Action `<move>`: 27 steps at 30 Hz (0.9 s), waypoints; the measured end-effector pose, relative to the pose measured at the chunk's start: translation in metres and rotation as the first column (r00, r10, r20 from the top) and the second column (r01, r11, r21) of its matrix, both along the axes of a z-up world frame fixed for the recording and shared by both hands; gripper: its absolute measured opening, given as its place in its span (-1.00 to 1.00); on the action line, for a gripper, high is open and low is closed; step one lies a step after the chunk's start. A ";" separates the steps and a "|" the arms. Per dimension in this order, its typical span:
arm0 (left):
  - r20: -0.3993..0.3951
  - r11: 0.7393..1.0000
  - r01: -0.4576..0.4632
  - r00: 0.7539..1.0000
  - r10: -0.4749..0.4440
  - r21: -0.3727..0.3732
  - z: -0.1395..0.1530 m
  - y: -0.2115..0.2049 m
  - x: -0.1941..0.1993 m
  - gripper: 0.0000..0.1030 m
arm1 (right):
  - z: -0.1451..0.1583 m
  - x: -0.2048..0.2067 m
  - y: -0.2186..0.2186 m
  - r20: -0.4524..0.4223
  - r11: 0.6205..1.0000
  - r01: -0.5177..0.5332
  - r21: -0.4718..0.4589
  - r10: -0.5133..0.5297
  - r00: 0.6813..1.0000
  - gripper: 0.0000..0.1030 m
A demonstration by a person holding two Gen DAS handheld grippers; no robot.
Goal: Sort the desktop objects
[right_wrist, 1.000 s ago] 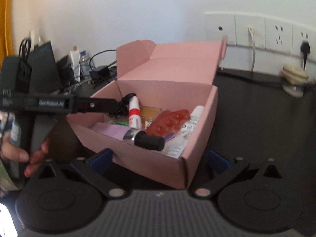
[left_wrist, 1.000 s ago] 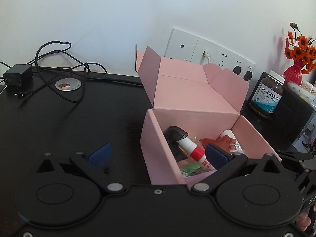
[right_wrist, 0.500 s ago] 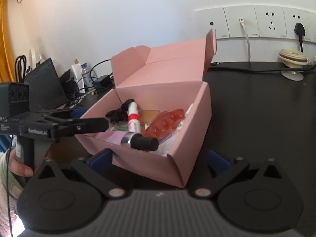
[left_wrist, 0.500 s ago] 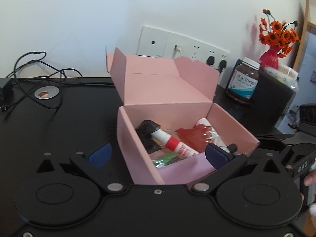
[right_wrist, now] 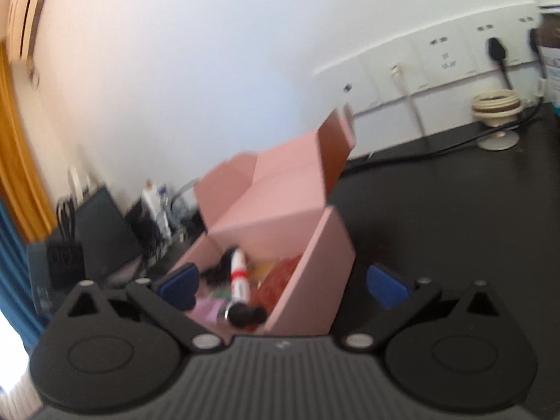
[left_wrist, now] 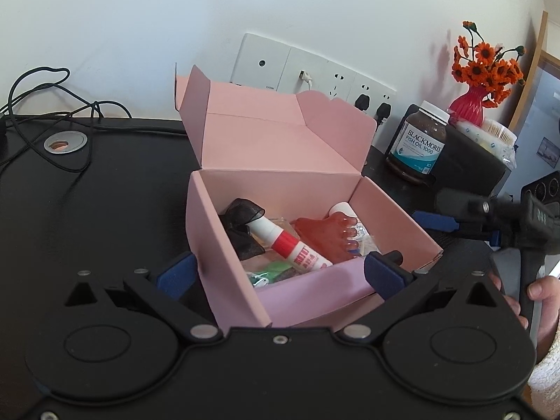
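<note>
An open pink cardboard box [left_wrist: 224,231] stands on the black desk with its lid flap up. Inside lie a white glue stick with a red label [left_wrist: 290,245], a red foot-shaped toy [left_wrist: 325,234], a black mesh item [left_wrist: 241,217], something green [left_wrist: 269,273] and a black-capped bottle [left_wrist: 393,257]. My left gripper [left_wrist: 280,274] is open, its blue pads either side of the box's near corner. My right gripper [left_wrist: 434,210], held by a hand [left_wrist: 546,294], hovers beside the box's right wall. In the blurred right wrist view, the right gripper [right_wrist: 282,283] is open astride the box wall [right_wrist: 315,262].
A fish oil bottle [left_wrist: 418,140], a black case [left_wrist: 469,164] and a red vase of orange flowers [left_wrist: 469,101] stand at the back right. Black cables [left_wrist: 52,105] and a metal grommet [left_wrist: 64,143] lie at back left. Wall sockets [left_wrist: 315,77] sit behind the box.
The right gripper has swung and tilted, closing in on the box's right wall, and its view is now blurred. In the left view the box sits closer and more central.
</note>
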State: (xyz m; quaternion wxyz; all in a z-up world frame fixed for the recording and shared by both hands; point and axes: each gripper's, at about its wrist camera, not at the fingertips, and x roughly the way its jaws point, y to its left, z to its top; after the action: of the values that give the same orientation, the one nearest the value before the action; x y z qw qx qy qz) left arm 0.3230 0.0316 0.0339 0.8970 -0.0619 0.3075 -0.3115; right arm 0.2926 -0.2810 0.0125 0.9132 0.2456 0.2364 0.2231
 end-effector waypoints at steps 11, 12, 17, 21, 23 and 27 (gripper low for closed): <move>-0.008 1.000 0.002 1.000 -0.002 0.016 0.001 -0.003 0.001 1.00 | 0.004 0.029 -0.016 -0.094 0.979 0.123 0.163 -0.108 0.990 0.99; -0.004 1.000 0.003 1.000 -0.003 0.019 0.001 -0.003 0.000 1.00 | 0.007 0.034 -0.013 -0.096 0.981 0.114 0.154 -0.099 0.990 0.99; 0.002 0.999 -0.008 1.000 0.008 0.043 0.002 -0.005 0.002 1.00 | 0.025 0.052 0.000 -0.020 0.988 0.129 0.083 -0.127 0.992 0.99; 0.005 0.999 -0.015 1.000 0.015 0.053 0.001 -0.006 0.003 1.00 | 0.030 0.073 0.009 0.037 0.995 0.088 0.045 -0.089 0.995 0.99; 0.003 0.999 -0.016 1.000 0.016 0.051 0.001 -0.006 0.003 1.00 | 0.026 0.085 0.013 0.026 0.997 0.048 0.062 -0.049 0.998 0.99; 0.006 0.998 -0.020 1.000 0.019 0.058 0.001 -0.008 0.003 1.00 | 0.010 0.097 0.015 0.005 0.988 -0.045 0.148 0.045 0.999 0.99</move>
State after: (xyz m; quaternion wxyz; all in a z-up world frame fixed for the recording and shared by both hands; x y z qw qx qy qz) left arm 0.3256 0.0238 0.0347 0.9023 -0.0377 0.3132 -0.2938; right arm 0.3894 -0.2662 0.0227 0.8874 0.3071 0.2239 0.2608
